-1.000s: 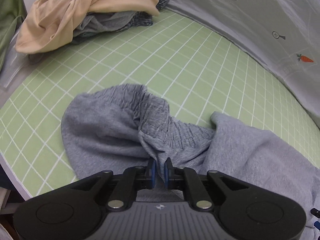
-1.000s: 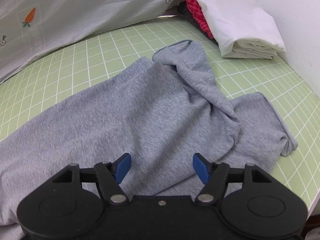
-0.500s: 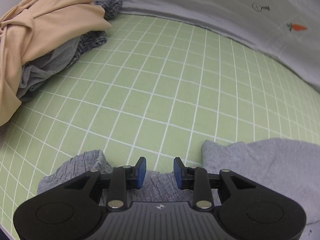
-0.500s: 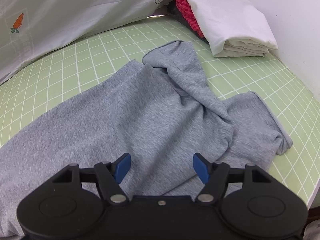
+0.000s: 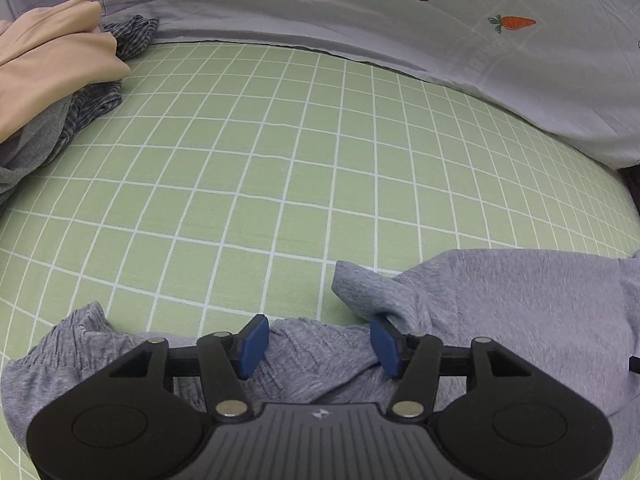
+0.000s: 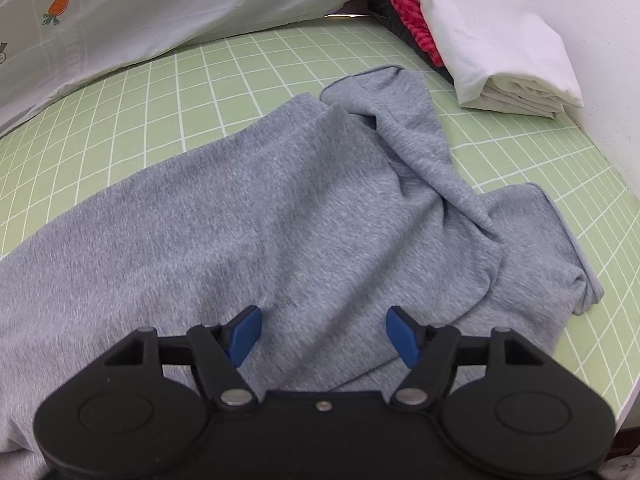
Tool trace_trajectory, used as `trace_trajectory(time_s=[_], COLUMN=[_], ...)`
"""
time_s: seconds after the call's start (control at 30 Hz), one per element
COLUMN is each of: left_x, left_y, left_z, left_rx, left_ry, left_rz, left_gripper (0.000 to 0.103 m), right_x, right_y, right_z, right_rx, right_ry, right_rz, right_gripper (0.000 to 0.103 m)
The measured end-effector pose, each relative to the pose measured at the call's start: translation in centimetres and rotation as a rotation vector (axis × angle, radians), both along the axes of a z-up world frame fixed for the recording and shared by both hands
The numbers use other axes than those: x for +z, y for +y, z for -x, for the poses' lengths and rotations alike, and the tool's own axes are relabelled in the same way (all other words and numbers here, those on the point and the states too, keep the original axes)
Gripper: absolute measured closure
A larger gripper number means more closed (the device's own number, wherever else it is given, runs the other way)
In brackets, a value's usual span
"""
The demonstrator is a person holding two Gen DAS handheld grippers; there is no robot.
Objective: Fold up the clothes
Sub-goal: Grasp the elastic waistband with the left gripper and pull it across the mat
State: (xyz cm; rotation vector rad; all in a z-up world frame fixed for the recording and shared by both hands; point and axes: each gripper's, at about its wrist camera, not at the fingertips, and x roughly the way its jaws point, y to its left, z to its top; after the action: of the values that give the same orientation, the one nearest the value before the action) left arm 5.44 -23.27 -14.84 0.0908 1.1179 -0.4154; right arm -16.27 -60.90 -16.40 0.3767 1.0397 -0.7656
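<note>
Green gridded mat (image 5: 280, 168) carries the grey sweatpants (image 6: 260, 208), rumpled, legs twisted toward the folded stack (image 6: 500, 52). I judge we're at straightening, before any fold. My left gripper (image 5: 318, 344) spreads wide over the waistband (image 5: 312, 352); my right gripper (image 6: 326, 334) gapes empty above the fabric. Next I'd pinch both edges.

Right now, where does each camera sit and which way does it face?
Left wrist: sits on the left gripper, low over the gray pants' waistband, facing across the green grid mat to the carrot-print sheet; its open jaws show.
Right wrist: sits on the right gripper, above the pants' legs, facing the folded white stack; open jaws show.
Shared: pants, mat, carrot sheet.
</note>
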Motion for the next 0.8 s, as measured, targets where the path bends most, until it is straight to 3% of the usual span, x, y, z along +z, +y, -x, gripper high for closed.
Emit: trace_trajectory(time_s=[0.13, 0.27, 0.3, 0.33, 0.43, 0.53, 0.63, 0.8], left_x=[-1.4, -1.8, -1.8, -1.7, -1.3, 0.0, 2.8, 8.1], left_y=[-0.1, -0.3, -0.3, -0.2, 0.1, 0.4, 2.1, 4.7], left_z=[-1.0, -0.8, -0.8, -0.7, -0.8, -1.4, -4.0, -10.6], left_rx=[-0.034, -0.060, -0.061, -0.057, -0.038, -0.012, 0.066, 0.183], left_ry=[0.076, 0.090, 0.091, 0.095, 0.107, 0.068, 0.011, -0.193], left_rz=[0.028, 0.033, 0.041, 0.058, 0.108, 0.112, 0.170, 0.181], left_gripper=[0.034, 0.036, 0.041, 0.058, 0.086, 0.090, 0.091, 0.092], right_x=[-0.1, -0.1, -0.1, -0.1, -0.1, -0.1, 0.0, 0.1], right_y=[0.3, 0.4, 0.4, 0.4, 0.4, 0.4, 0.3, 0.2], right_z=[-0.3, -0.4, -0.4, -0.3, -0.3, -0.3, -0.5, -1.4], right_rx=[0.023, 0.031, 0.029, 0.025, 0.015, 0.019, 0.017, 0.010], right_ry=[0.000, -0.004, -0.005, -0.006, -0.009, -0.004, 0.002, 0.003], right_rz=[-0.005, -0.006, -0.007, -0.008, -0.012, -0.007, -0.001, 0.019], right_gripper=[0.032, 0.032, 0.032, 0.032, 0.032, 0.032, 0.032, 0.032])
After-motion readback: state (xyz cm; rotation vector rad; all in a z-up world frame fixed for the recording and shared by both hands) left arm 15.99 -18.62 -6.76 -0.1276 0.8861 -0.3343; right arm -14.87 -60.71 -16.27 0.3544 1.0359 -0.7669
